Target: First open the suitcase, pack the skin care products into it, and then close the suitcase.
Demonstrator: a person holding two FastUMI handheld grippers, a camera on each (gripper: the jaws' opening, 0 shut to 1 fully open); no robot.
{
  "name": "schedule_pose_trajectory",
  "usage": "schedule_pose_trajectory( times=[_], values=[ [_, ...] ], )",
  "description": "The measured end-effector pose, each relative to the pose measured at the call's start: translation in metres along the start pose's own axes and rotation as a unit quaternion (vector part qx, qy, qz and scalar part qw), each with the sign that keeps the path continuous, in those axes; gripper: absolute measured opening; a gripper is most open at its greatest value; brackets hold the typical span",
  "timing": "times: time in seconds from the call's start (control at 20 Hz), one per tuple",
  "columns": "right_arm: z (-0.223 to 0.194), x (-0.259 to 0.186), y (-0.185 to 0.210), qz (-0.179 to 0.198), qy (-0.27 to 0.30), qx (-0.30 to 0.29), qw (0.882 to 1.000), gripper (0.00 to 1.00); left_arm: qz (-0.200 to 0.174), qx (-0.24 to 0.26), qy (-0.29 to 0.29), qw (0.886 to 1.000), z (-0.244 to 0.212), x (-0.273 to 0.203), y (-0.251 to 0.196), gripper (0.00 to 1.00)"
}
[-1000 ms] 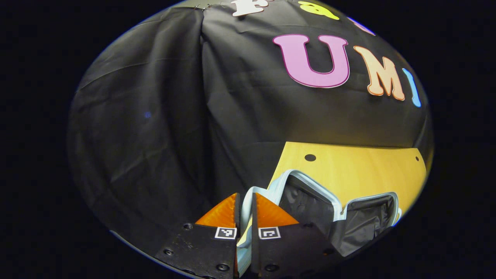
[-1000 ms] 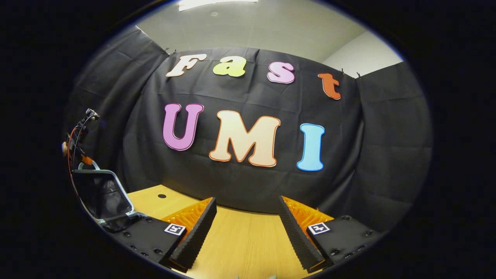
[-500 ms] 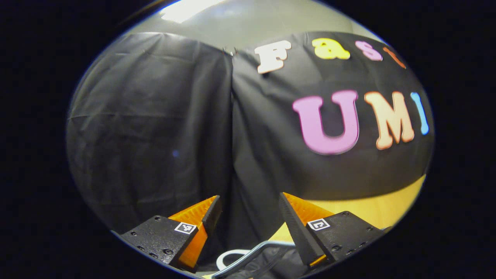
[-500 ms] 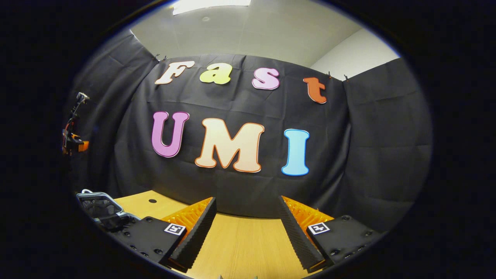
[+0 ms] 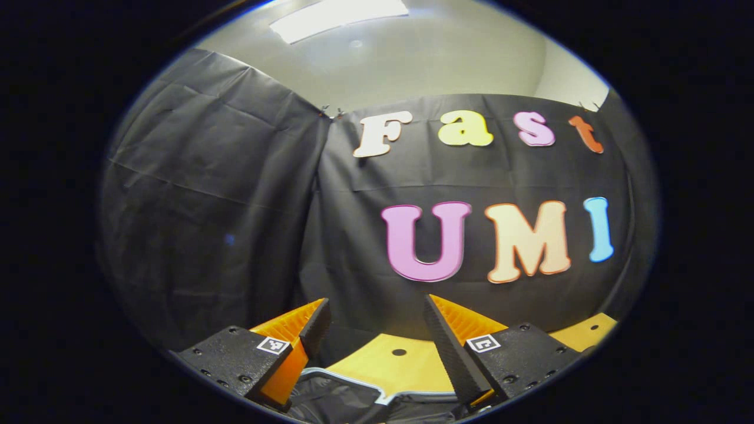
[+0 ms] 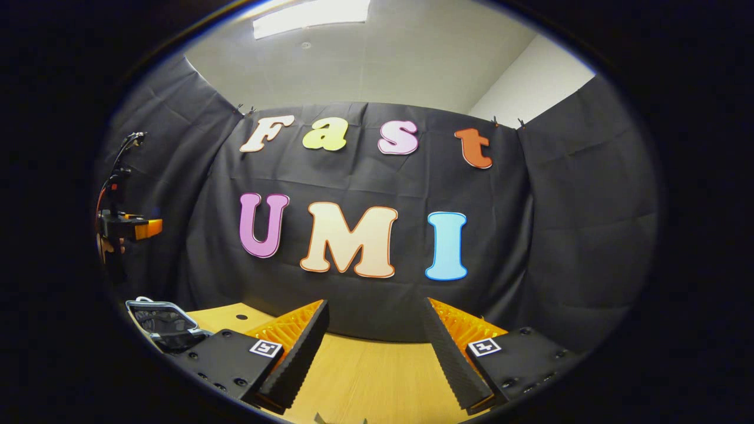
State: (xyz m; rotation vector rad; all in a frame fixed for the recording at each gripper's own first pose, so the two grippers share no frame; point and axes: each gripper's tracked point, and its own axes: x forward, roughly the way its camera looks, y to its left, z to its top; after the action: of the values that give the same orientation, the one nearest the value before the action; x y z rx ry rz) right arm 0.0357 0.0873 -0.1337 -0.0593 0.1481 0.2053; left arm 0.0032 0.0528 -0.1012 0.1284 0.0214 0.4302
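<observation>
Suitcase point(image 5: 353, 400) dark-lined, pale-rimmed; table point(image 6: 365, 377) light wood.

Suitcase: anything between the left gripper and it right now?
Nothing visible. In the left gripper view the left gripper is open, and the open suitcase lies just below its fingers on the wooden table, with no object in between. The right gripper is open over bare table.

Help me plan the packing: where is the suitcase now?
The open suitcase lies at the table's far left in the right gripper view, and just below the left gripper in the left gripper view.
</observation>
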Motion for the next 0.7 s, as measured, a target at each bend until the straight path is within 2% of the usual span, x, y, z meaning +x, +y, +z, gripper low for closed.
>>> schedule_pose_trajectory(
  times=[0.2,0.35,0.7],
  values=[
    [-0.007,-0.018,-0.026,0.003,0.011,0.013,1.0,1.0,-0.069,-0.03,0.045,0.996,-0.022,-0.032,-0.084,0.95],
    [-0.011,-0.031,-0.04,0.005,0.015,0.023,1.0,0.98,-0.088,-0.011,0.058,0.994,-0.029,-0.056,-0.124,0.93],
    [-0.021,-0.051,-0.069,0.008,0.024,0.037,0.999,0.98,-0.176,0.012,0.094,0.98,-0.058,-0.11,-0.231,0.94]
  ],
)
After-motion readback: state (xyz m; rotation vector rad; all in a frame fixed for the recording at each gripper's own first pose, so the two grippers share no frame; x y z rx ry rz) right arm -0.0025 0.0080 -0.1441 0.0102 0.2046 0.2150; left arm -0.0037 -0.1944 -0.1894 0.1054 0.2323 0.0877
